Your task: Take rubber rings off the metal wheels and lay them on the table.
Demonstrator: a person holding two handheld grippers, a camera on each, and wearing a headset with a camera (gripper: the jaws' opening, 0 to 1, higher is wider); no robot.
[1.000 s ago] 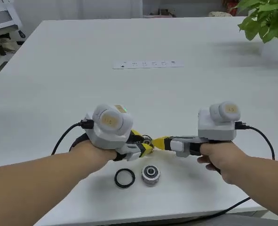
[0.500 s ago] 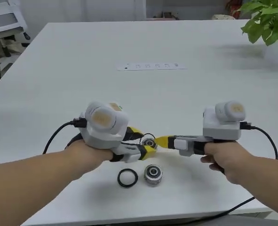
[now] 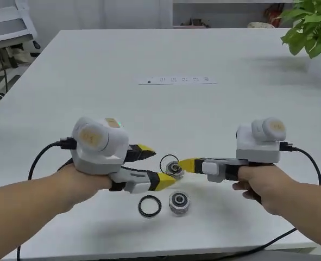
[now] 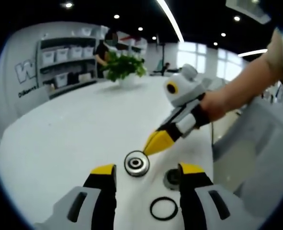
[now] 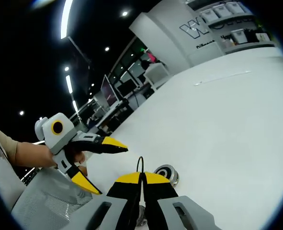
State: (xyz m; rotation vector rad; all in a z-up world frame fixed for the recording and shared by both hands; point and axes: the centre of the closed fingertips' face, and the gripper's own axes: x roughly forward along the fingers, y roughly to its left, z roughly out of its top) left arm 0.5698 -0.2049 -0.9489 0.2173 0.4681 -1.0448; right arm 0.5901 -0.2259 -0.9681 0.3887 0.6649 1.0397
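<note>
My right gripper (image 3: pixel 185 164) (image 5: pixel 141 178) is shut on a thin black rubber ring (image 3: pixel 169 161) (image 5: pixel 140 165), which stands up from its yellow tips. A bare metal wheel (image 3: pixel 175 169) (image 4: pixel 136 163) (image 5: pixel 166 173) sits just off those tips; whether it rests on the table is unclear. My left gripper (image 3: pixel 153 165) (image 4: pixel 147 171) is open, its jaws spread wide a little to the wheel's left, with nothing held. Nearer me on the table lie a loose black ring (image 3: pixel 149 206) (image 4: pixel 163 208) and a second metal wheel (image 3: pixel 178 202) (image 4: pixel 172 178), side by side.
The white table's (image 3: pixel 214 119) front edge runs just below the loose parts. A white strip (image 3: pixel 176 80) lies mid-table, and a green plant (image 3: pixel 309 24) stands at the far right. Black cables trail from both grippers.
My left gripper has opened and drawn back to the left, away from the wheel. The right gripper has kept the ring and barely moved. The view has shifted slightly.
</note>
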